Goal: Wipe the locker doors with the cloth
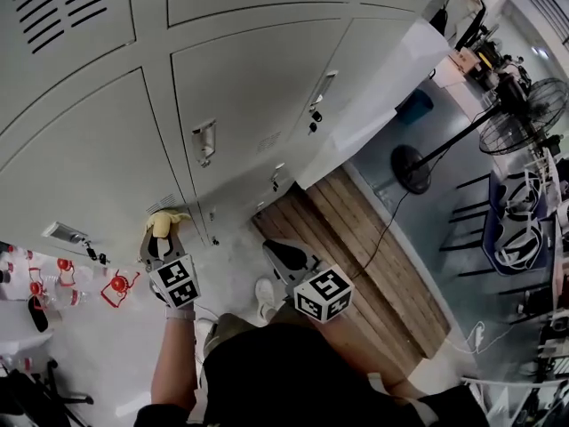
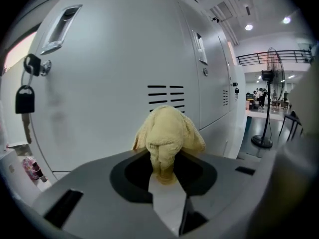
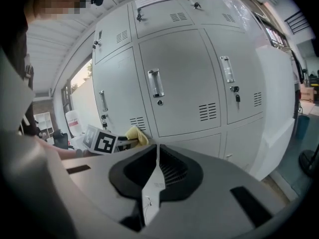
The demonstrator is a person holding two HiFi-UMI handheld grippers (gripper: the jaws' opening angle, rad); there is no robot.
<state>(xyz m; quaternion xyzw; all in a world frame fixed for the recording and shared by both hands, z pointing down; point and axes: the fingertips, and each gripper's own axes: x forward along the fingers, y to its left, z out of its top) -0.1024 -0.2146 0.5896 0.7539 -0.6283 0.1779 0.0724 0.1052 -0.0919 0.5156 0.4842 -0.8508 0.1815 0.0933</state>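
Note:
The yellow cloth [image 2: 168, 133] is bunched up and clamped in my left gripper [image 2: 163, 176]. It is held close to a lower grey locker door [image 2: 114, 93], just under the door's vent slots [image 2: 166, 96]; I cannot tell whether it touches the door. From the head view, the cloth [image 1: 167, 223] sticks out of the left gripper [image 1: 163, 237] near the bottom of the lockers [image 1: 258, 87]. My right gripper [image 1: 277, 251] hangs back from the lockers, shut with nothing in it [image 3: 157, 151]. It faces the locker doors [image 3: 184, 83] and also sees the cloth [image 3: 137, 135].
A black padlock with a key [image 2: 25, 99] hangs from the door to the left of the cloth. A standing fan [image 1: 520, 118] is off to the right beyond a wooden floor strip [image 1: 373, 256]. Red objects [image 1: 116, 285] and bottles lie on the floor at left.

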